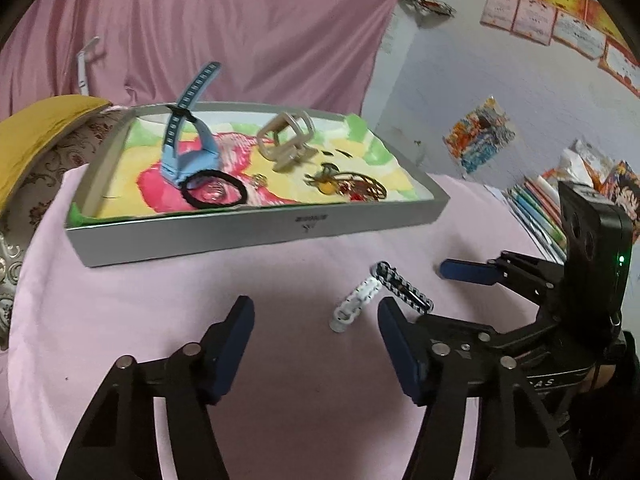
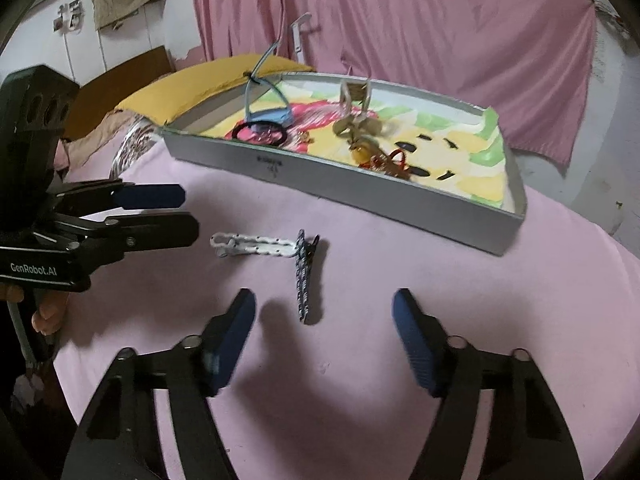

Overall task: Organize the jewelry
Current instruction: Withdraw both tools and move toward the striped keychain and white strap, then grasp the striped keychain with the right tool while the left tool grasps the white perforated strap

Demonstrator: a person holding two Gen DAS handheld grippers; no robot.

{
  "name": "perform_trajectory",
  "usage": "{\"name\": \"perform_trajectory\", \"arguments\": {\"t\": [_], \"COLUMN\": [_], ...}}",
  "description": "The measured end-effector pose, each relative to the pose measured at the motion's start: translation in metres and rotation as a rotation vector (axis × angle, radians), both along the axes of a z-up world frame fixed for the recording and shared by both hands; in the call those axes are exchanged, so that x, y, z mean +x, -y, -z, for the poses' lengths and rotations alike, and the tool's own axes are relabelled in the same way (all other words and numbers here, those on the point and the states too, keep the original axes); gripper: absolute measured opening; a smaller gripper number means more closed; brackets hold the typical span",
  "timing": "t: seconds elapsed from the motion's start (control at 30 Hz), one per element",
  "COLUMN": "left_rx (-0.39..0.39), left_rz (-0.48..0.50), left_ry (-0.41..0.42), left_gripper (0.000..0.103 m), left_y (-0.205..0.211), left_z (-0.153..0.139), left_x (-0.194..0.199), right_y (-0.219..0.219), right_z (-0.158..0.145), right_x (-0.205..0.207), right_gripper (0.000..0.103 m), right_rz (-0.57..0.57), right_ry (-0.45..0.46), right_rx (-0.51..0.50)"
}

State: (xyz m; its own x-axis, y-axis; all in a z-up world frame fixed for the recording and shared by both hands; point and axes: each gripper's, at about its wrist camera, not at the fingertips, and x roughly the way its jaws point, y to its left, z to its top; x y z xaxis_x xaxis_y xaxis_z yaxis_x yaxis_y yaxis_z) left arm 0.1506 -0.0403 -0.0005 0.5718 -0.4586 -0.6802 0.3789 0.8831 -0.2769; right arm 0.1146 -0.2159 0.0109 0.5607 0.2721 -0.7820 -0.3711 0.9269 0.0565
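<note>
- Here the left gripper hangs over the pink cloth with its jaws apart and nothing between them; the blue pads touch no object.
- Likewise the right gripper has its jaws spread, and the lower end of the black-and-white patterned hair clip lies on the cloth between the fingertips, untouched by either pad.
- Just beside the left gripper's right finger, the white speckled hair clip lies flat on the cloth, its far end meeting the patterned clip so that the two form a corner.
- Beyond both clips sits a shallow grey box tray lined with a bright floral sheet.
- Inside it, a blue watch stands on its side with the strap rising above the rim, and a black hair tie lies against its base.
- Further along, a beige claw clip stands near the middle, with a heap of gold jewellery beside it.
- Behind the tray hangs a pink curtain; a yellow cushion lies off the tray's far left corner.
</note>
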Motion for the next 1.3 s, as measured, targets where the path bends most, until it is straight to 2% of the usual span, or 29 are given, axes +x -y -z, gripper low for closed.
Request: {"name": "perform_trajectory", "arguments": {"t": [0.17, 0.27, 0.4, 0.5, 0.67, 0.93, 1.13, 1.3], "left_rx": [0.02, 0.034, 0.09, 0.129, 0.17, 0.189, 0.21, 0.276], "left_rz": [0.034, 0.05, 0.083, 0.111, 0.142, 0.147, 0.153, 0.186], "left_ry": [-0.024, -0.03, -0.038, -0.033, -0.025, -0.02, -0.013, 0.005], "left_gripper": [0.056, 0.051, 0.044, 0.043, 0.03, 0.017, 0.016, 0.015], "left_y": [0.008, 0.013, 0.024, 0.032, 0.038, 0.038, 0.041, 0.052], "left_z": [0.003, 0.004, 0.006, 0.006, 0.006, 0.005, 0.005, 0.005], "left_x": [0.003, 0.005, 0.008, 0.009, 0.009, 0.007, 0.006, -0.001], "right_y": [-0.005, -0.008, -0.01, -0.009, -0.009, -0.006, -0.007, -0.009], "right_z": [0.002, 0.001, 0.0, 0.0, 0.001, 0.001, 0.002, 0.002], "right_x": [0.003, 0.006, 0.007, 0.007, 0.008, 0.008, 0.008, 0.007], "right_gripper": [0.043, 0.036, 0.029, 0.02, 0.012, 0.007, 0.004, 0.004], "right_rz": [-0.019, -0.02, -0.028, -0.029, -0.035, -0.035, -0.041, -0.046], "right_ry": [-0.016, -0.011, -0.008, -0.008, -0.008, -0.012, -0.011, -0.006], "right_rx": [-0.012, -0.021, -0.026, -0.022, -0.019, -0.009, -0.014, -0.027]}}
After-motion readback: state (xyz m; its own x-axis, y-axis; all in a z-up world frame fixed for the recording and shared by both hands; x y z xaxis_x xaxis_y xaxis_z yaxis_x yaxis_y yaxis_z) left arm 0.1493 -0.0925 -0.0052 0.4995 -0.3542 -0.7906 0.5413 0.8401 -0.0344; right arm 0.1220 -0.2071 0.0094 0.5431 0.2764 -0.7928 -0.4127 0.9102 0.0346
